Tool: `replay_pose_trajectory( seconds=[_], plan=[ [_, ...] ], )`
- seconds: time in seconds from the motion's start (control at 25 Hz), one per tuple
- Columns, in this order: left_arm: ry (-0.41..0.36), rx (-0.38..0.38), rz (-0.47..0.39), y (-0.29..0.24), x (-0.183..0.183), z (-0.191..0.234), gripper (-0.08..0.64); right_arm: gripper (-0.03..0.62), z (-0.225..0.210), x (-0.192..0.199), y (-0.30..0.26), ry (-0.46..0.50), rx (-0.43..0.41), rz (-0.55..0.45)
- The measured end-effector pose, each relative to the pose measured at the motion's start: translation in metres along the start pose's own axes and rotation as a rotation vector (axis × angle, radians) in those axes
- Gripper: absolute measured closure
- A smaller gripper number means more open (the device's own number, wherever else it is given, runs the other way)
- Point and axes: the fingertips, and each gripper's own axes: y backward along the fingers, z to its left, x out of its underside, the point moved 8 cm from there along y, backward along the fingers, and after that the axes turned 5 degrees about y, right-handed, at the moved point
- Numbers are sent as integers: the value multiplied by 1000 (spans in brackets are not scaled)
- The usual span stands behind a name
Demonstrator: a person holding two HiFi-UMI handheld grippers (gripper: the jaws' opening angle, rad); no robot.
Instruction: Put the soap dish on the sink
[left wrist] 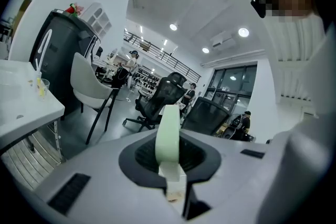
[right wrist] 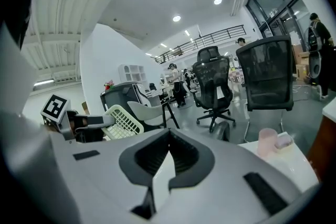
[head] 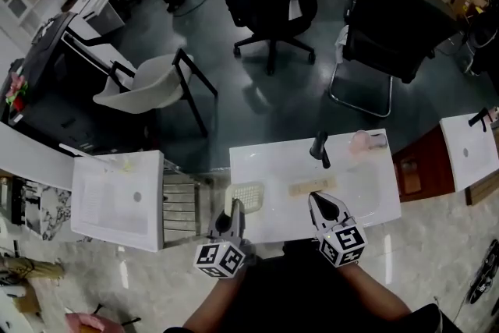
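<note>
Soap dish [head: 248,195]: pale, slotted, gripped at one end by the left gripper [head: 235,208], whose jaws are clenched on it. In the left gripper view it stands edge-on between them. It sits at the left front corner of the sink [head: 366,199]; whether it touches the rim cannot be told. Right gripper [head: 314,199]: jaws together, nothing between them, over the sink's front edge, just right of the dish and apart from it. Both forearms enter from the bottom edge, and both grippers point away from the person, tilted slightly down. Faucet [head: 320,148] and pink cup [head: 360,141]: at the sink's far side.
</note>
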Motion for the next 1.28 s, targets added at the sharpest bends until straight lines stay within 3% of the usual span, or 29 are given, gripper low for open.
replay_pose_trajectory(
  seconds=[0.28, 0.6, 0.88, 1.28],
  plan=[
    [63, -85, -1, -34, 20, -9, 517, 595, -39, 8, -8, -40, -53, 25],
    [115, -113, -32, -80, 23, -13, 517, 594, -75, 14, -32, -74, -95, 69],
    [128, -107, -5, -120, 30, 21, 515, 595, -70, 5, -68, -63, -116, 69],
    [258, -105, 60, -160, 50, 78, 515, 594, -59, -7, -117, -24, -94, 105]
  ],
)
